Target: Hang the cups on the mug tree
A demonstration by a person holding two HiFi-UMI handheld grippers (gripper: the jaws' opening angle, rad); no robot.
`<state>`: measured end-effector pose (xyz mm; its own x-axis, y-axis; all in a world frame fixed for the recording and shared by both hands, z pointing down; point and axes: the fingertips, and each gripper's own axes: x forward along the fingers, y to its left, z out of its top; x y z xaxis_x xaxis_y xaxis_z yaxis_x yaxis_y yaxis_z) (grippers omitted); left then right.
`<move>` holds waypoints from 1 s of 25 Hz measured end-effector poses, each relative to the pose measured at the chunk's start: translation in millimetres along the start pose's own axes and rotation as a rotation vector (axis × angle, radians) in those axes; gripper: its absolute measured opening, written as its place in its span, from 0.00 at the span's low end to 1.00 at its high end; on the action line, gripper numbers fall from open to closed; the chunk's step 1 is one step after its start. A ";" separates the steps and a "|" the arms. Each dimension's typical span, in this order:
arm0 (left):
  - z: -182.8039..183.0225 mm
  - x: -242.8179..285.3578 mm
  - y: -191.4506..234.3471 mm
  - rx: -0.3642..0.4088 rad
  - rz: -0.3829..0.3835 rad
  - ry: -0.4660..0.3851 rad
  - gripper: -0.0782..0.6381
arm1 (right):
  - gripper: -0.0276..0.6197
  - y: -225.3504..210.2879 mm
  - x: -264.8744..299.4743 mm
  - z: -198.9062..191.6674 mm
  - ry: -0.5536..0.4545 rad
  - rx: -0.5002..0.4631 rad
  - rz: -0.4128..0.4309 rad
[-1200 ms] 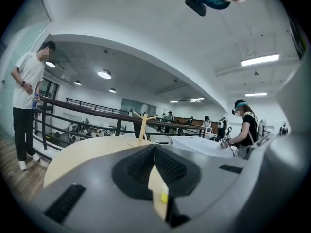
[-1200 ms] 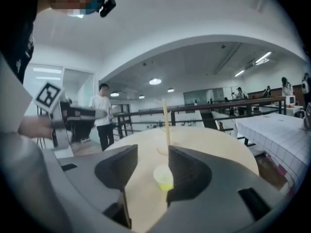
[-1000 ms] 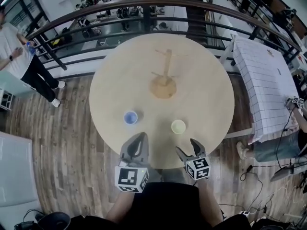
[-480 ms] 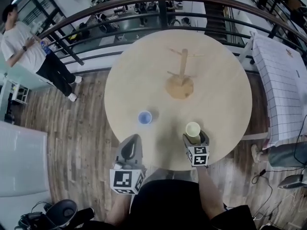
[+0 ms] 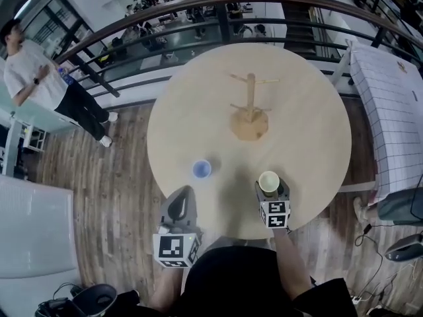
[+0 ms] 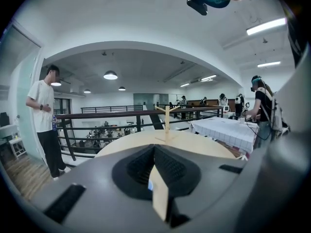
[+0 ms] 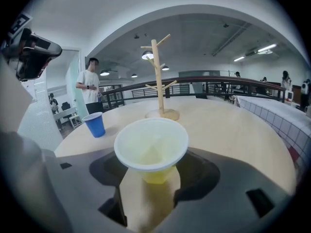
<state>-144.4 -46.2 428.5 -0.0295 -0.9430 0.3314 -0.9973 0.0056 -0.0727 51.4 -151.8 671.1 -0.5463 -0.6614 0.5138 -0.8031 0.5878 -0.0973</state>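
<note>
The wooden mug tree (image 5: 250, 104) stands bare on the far half of the round table (image 5: 310, 144). A blue cup (image 5: 201, 169) stands upright near the front left. At the front right stands a yellow cup (image 5: 268, 181), upright between the jaws of my right gripper (image 5: 270, 187), which are closing around it. In the right gripper view the yellow cup (image 7: 151, 147) fills the gap of the right gripper (image 7: 151, 177), with the blue cup (image 7: 95, 124) and the mug tree (image 7: 158, 76) beyond. My left gripper (image 5: 183, 200) is shut and empty at the table's front edge, just short of the blue cup.
A dark railing (image 5: 198, 28) curves behind the table. A person in a white shirt (image 5: 39, 78) stands at the far left. A table with a checked cloth (image 5: 390, 91) is at the right. In the left gripper view the mug tree (image 6: 166, 123) shows ahead.
My right gripper has moved forward over the table edge, so the yellow cup now stands between its jaws. The left gripper has stayed shut near the front edge.
</note>
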 end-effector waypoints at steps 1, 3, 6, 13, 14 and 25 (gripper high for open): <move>-0.3 2.5 -2.2 -0.003 -0.005 0.001 0.13 | 0.50 -1.1 -2.9 4.3 -0.002 -0.011 -0.001; -1.2 9.0 -7.7 -0.012 -0.014 -0.002 0.13 | 0.50 -9.5 -6.7 12.1 0.013 -0.072 -0.020; 2.4 18.4 -14.9 -0.028 -0.029 -0.019 0.13 | 0.50 -41.0 -0.2 31.8 0.065 -0.276 -0.091; -0.7 15.5 4.1 -0.071 0.003 -0.034 0.13 | 0.50 -120.5 60.4 142.1 0.266 -0.963 -0.279; -4.4 13.7 9.5 -0.083 0.016 -0.031 0.13 | 0.50 -129.8 69.2 156.6 0.302 -1.047 -0.311; -29.7 3.9 54.0 -0.185 0.122 -0.022 0.13 | 0.50 -132.0 128.9 200.1 0.557 -1.431 -0.457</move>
<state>-200.4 -39.7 453.8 -0.1515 -0.9386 0.3098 -0.9817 0.1795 0.0636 39.4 -407.9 579.6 0.0739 -0.8399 0.5377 0.1805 0.5415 0.8211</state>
